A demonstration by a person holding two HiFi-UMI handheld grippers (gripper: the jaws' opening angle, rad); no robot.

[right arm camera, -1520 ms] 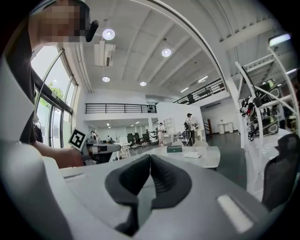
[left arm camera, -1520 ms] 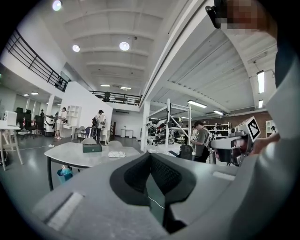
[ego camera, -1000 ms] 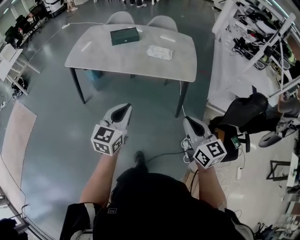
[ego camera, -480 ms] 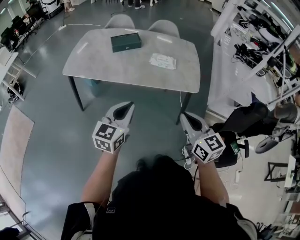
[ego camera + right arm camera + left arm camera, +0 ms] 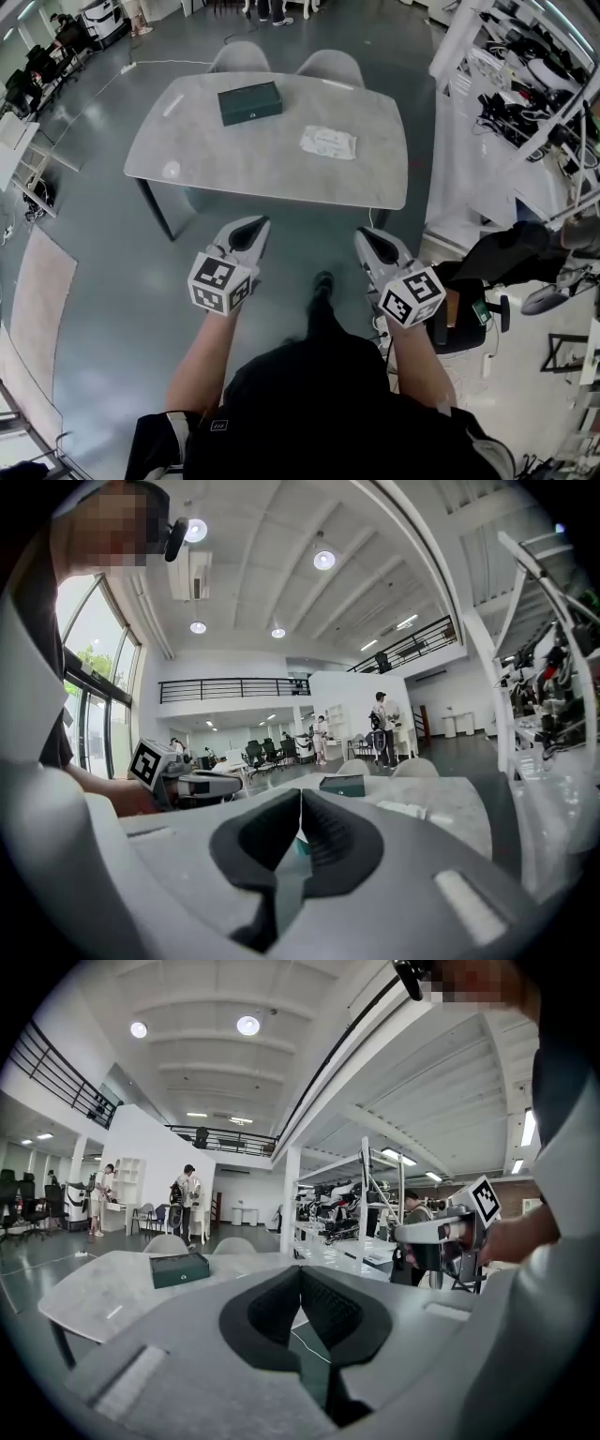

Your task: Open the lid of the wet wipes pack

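Both grippers are held out in front of the person, short of the table and well apart from everything on it. The left gripper (image 5: 255, 225) has its claw clenched: in the left gripper view the two dark ribbed pads meet at their tips with nothing between them. The right gripper (image 5: 366, 239) is clenched and empty too, and its own view shows the pads pressed together along their upper edge. Each gripper points toward the grey table (image 5: 216, 159), which stands ahead on dark legs over a glossy grey floor (image 5: 112, 281). The wet wipes pack (image 5: 328, 142) lies flat on the right half of the tabletop with its lid down, nearer the right gripper's side. A dark green box (image 5: 250, 102) sits to its left, toward the far edge and apart from the pack. Two pale chairs (image 5: 330, 66) are tucked in at the far side of the table. The person's shoe (image 5: 322, 281) shows on the floor between the two grippers. White shelving (image 5: 506, 84) crowded with equipment runs along the right, and a black office chair (image 5: 487, 251) stands beside the right gripper.
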